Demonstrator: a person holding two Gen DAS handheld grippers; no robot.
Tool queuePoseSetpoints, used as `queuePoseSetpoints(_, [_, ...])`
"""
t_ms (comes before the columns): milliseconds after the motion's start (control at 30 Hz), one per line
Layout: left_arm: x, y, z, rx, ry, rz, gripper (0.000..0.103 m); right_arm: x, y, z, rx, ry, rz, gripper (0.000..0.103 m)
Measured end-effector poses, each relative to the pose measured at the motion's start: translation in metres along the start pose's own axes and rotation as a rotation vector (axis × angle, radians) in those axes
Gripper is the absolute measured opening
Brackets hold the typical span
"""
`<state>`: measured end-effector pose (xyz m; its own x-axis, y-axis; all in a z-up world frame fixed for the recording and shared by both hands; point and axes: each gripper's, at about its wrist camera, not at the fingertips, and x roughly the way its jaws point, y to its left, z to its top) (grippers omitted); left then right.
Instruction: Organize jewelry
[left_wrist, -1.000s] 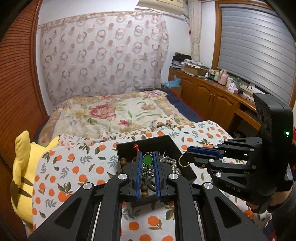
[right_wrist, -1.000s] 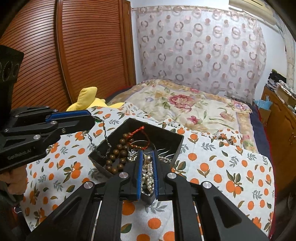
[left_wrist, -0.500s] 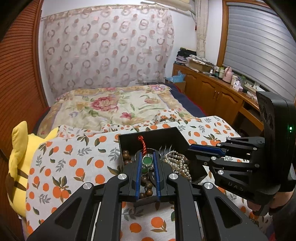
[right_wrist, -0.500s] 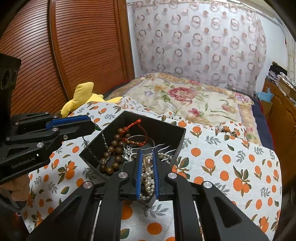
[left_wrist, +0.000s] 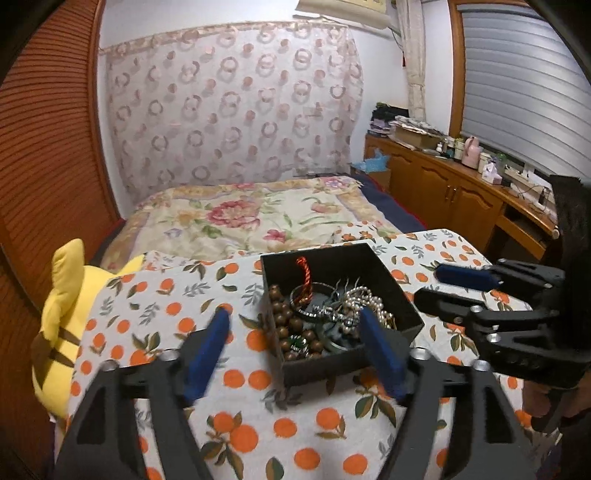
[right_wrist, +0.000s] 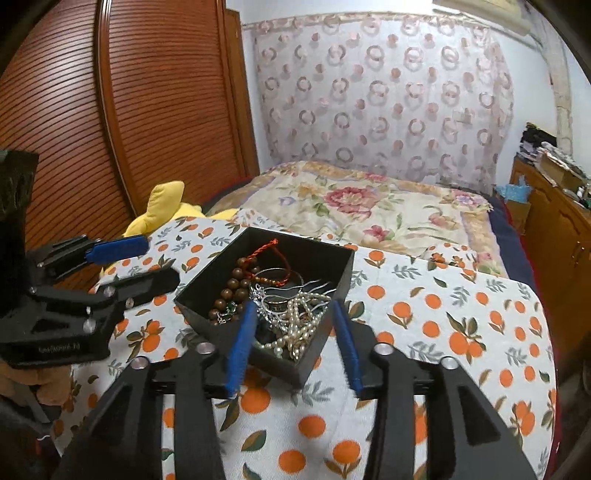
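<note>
A black open box sits on an orange-print cloth. It holds a brown bead bracelet, a red cord, a pearl string, silver pieces and a green-stone pendant. My left gripper is open and empty, just short of the box's near side; it also shows in the right wrist view. My right gripper is open and empty over the box's near corner; it also shows in the left wrist view.
The orange-print cloth covers the surface beside a bed with a floral quilt. A yellow plush toy lies at the left edge. Wooden cabinets stand to the right, a slatted wooden door to the left.
Both grippers were shut on jewelry over the box; now both have opened, the pendant chain and the ring with pearls lie in the box, and both grippers have pulled back.
</note>
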<state>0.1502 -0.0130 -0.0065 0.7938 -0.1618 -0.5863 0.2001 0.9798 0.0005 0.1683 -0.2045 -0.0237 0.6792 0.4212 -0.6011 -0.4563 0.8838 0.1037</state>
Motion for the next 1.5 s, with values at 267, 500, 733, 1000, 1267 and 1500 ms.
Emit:
queuePoseSetpoints(267, [-0.026, 0.000, -0.018, -0.025, -0.026, 0.054, 0.095, -0.038, 0.005, -0.016, 0.042, -0.085, -0.055, 0.079])
queuePoseSetpoints(500, [-0.048, -0.001, -0.033, -0.044, -0.044, 0.086, 0.095, -0.066, 0.008, -0.032, 0.073, -0.134, -0.085, 0.094])
queuePoseSetpoints(733, [-0.066, -0.003, -0.048, -0.060, -0.040, 0.112, 0.095, -0.089, 0.014, -0.051, 0.085, -0.164, -0.151, 0.101])
queuePoseSetpoints(1000, [-0.075, -0.005, -0.058, -0.063, -0.042, 0.116, 0.095, -0.105, 0.013, -0.061, 0.115, -0.201, -0.187, 0.101])
queuePoseSetpoints(1267, [-0.083, -0.003, -0.060, -0.073, -0.059, 0.121, 0.095, -0.108, 0.012, -0.061, 0.116, -0.212, -0.197, 0.101])
queuePoseSetpoints(1500, [-0.087, -0.002, -0.056, -0.077, -0.068, 0.120, 0.095, -0.109, 0.012, -0.062, 0.115, -0.212, -0.198, 0.101])
